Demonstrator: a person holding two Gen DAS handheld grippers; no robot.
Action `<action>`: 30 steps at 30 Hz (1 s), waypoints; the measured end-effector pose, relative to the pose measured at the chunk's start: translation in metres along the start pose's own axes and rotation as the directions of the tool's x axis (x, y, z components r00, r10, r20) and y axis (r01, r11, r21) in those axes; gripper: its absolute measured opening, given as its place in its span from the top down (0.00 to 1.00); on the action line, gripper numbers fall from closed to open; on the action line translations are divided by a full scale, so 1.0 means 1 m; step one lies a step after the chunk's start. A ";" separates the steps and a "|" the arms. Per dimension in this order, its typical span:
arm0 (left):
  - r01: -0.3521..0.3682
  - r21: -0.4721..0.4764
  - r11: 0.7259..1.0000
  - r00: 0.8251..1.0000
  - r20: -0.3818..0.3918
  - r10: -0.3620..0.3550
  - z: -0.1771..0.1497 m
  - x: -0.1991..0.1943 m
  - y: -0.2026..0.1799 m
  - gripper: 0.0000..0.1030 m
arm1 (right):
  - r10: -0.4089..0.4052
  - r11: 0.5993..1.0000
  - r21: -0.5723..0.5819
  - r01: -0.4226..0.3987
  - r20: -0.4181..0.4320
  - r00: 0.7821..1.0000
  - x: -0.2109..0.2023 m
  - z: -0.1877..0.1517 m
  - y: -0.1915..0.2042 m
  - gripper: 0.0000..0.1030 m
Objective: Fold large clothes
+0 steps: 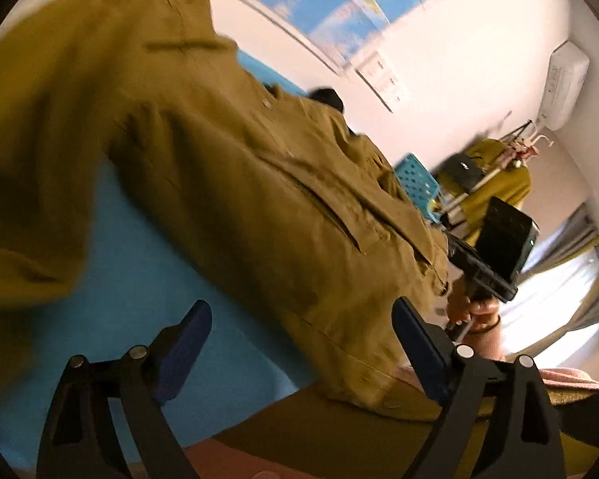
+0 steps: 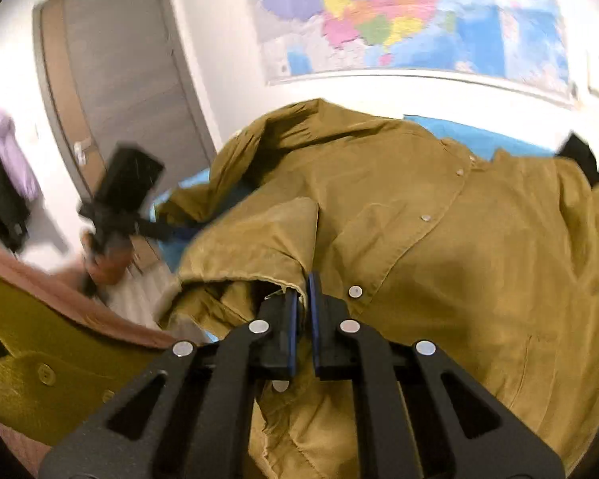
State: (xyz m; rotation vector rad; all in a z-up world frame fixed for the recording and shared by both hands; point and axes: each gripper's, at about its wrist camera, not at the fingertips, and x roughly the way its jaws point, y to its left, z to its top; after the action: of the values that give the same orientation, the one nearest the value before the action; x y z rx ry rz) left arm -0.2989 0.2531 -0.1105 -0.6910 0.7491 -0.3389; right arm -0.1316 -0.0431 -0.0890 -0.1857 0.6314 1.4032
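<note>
The right gripper (image 2: 303, 299) has its jaws pressed together on a fold of hem of the olive jacket (image 2: 439, 239), which lies spread on the blue desk (image 1: 139, 247). The left gripper (image 1: 299, 343) has jaws spread wide and empty, just beside the hem. I judge a fold is starting; next, the left must pinch its edge too.
</note>
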 end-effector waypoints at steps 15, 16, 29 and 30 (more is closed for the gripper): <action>-0.234 0.080 0.969 0.969 0.102 0.226 0.013 -0.055 -0.040 0.89 | 0.142 0.940 -0.263 -0.216 -0.274 0.951 0.076 -0.031 0.087 0.73; -0.289 0.117 0.950 0.956 0.086 0.281 0.012 -0.054 -0.046 0.88 | 0.132 0.940 -0.266 -0.214 -0.293 0.947 0.082 -0.034 0.088 0.71; -0.502 0.217 0.837 0.860 0.232 0.455 0.023 -0.050 -0.069 0.26 | -0.338 0.931 0.175 0.320 0.084 0.937 -0.089 -0.006 -0.063 0.27; -0.488 0.225 0.843 0.867 0.230 0.441 0.027 -0.046 -0.071 0.24 | -0.411 0.897 0.212 0.388 0.081 0.908 -0.101 -0.007 -0.078 0.21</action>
State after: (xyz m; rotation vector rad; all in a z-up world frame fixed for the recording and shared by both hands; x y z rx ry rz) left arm -0.3146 0.2369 -0.0244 -0.2499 0.6653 0.0671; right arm -0.0628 -0.1475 -0.0621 -0.0678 0.5822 0.9406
